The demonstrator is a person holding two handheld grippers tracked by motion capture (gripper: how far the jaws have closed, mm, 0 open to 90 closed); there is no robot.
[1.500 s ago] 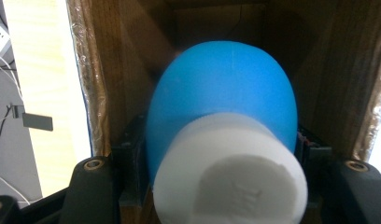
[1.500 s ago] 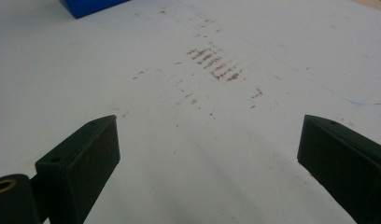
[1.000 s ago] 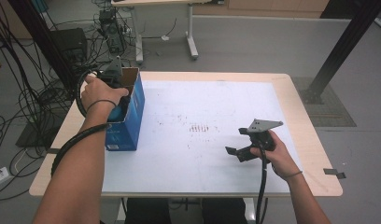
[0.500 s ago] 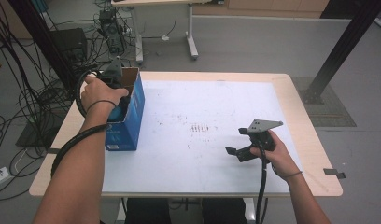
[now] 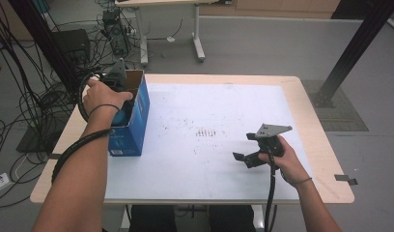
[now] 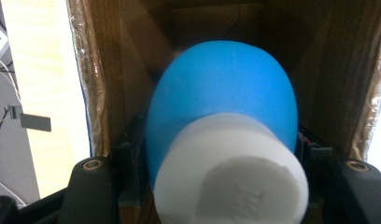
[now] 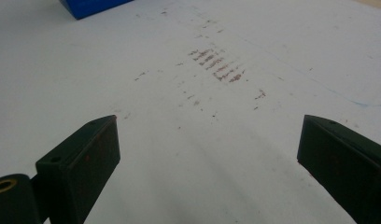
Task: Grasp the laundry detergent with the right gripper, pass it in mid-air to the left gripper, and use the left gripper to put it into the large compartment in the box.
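High view showed the left hand-held gripper reaching down into an open blue box at the left edge of the desk, the left hand covering most of it. Left gripper view looked straight into that box: brown cardboard walls on every side, and a blue ball-shaped thing with a white cylindrical end clamped between the jaws, the white end turned toward the camera. The left hand-held gripper was clenched on that blue-and-white thing — it sat inside the box, off the desk top.

Well apart from the box, the right hand-held gripper rested low over the white desk sheet, held by the right hand near the desk's right front. Right gripper view showed its jaws spread wide with nothing between them — released — and beyond them a patch of reddish-brown smudges on the sheet, with a corner of the blue box at the top left.
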